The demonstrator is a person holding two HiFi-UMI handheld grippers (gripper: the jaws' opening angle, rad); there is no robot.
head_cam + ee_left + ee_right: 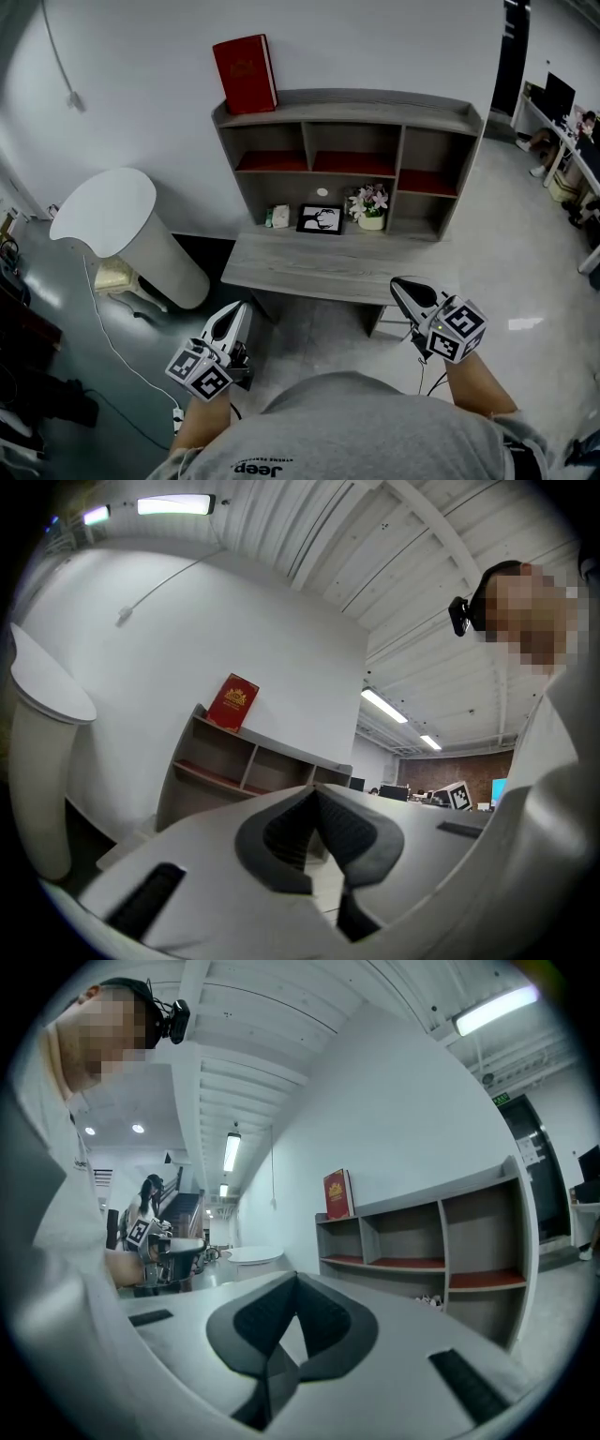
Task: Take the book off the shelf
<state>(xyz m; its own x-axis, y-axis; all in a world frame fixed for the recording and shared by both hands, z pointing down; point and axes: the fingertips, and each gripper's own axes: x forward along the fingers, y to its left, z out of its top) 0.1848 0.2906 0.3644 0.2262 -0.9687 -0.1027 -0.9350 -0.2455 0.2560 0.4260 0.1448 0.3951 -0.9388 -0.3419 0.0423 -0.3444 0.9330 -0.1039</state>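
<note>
Red book (245, 73): upright atop shelf (347, 112), leaning on wall. Left tool (241, 308), right tool (397, 284): pressed together, empty, well apart from shelf.

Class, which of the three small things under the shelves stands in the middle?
The dark-framed picture, between the small box on the left and the potted flowers.

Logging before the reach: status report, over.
Left gripper and right gripper both shut, empty, short of the grey wooden shelf unit. Red hardcover book upright on its top board, left end, against the wall. Nothing in front.
</note>
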